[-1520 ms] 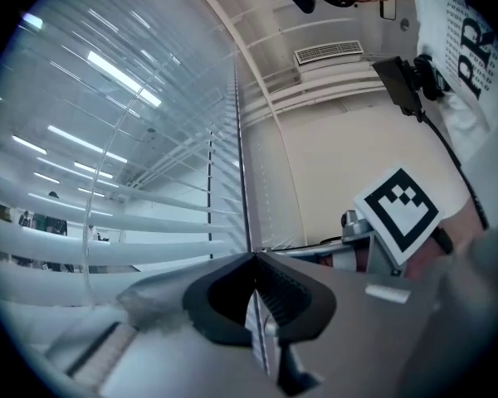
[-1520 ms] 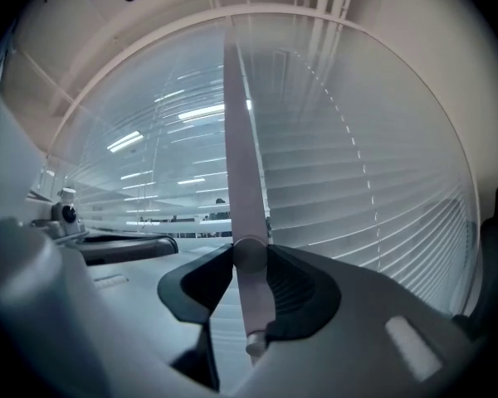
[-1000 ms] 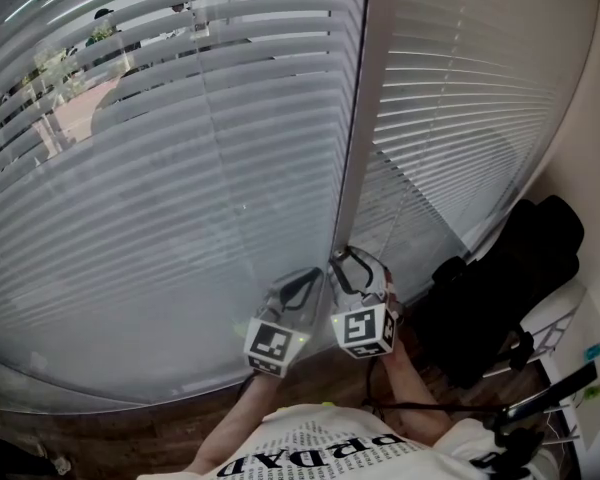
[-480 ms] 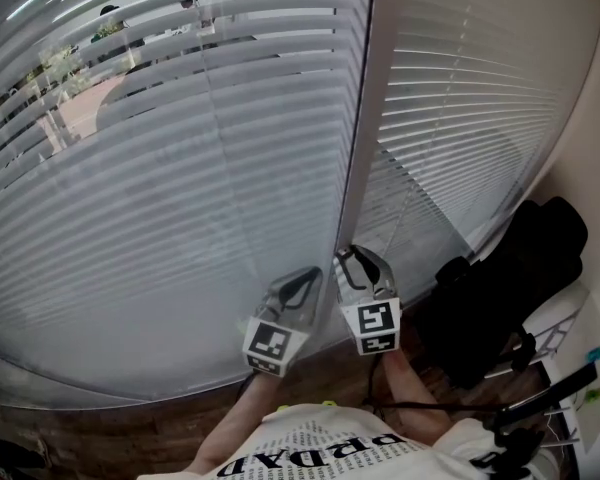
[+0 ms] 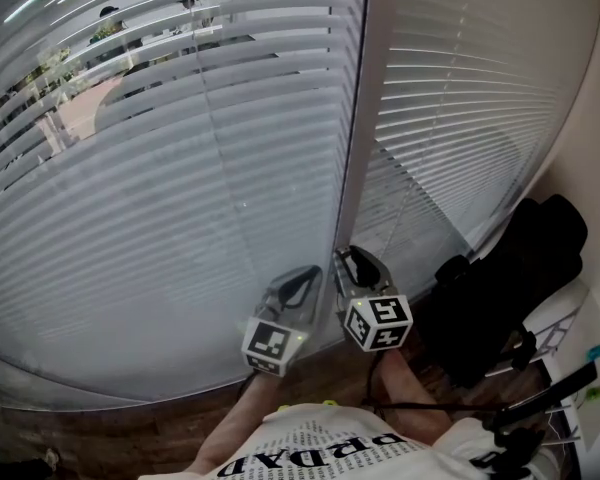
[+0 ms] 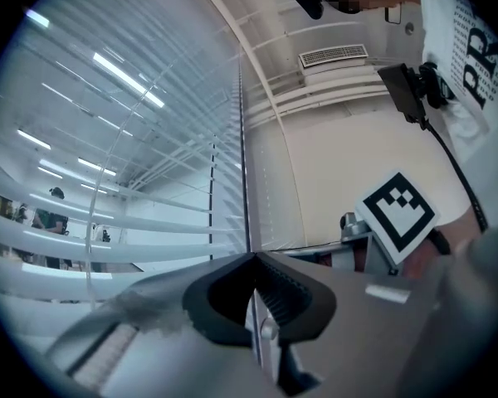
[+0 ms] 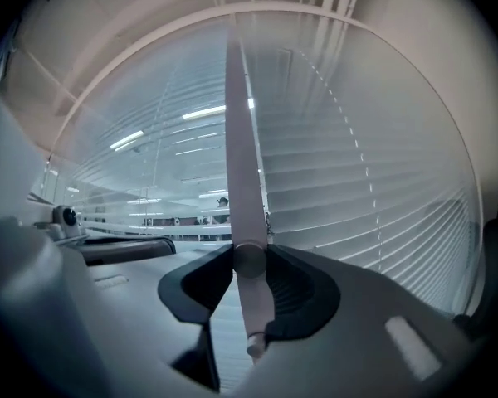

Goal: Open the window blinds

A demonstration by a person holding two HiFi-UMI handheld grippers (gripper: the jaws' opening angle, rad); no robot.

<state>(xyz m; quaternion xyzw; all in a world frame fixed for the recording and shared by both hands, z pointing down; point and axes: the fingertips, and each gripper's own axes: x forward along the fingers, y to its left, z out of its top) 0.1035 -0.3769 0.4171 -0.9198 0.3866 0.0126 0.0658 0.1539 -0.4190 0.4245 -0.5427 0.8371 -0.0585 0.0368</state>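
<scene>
Right gripper (image 7: 249, 259) jaws have just been closing, now pinching the wand (image 7: 242, 181), which hangs upright. Left gripper (image 6: 251, 259) just beside it, jaws pressed together, empty. Blinds (image 5: 180, 188) cover the window ahead, slats down and tilted, with gaps at upper left.

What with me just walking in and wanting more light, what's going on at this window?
A person is working the window blinds with two handheld grippers. The right gripper has the tilt wand between its fingers, which have just been closing and now press on it. The left gripper is shut and empty, held beside the right one. The slats are mostly tilted shut; gaps show only at the upper left.
</scene>
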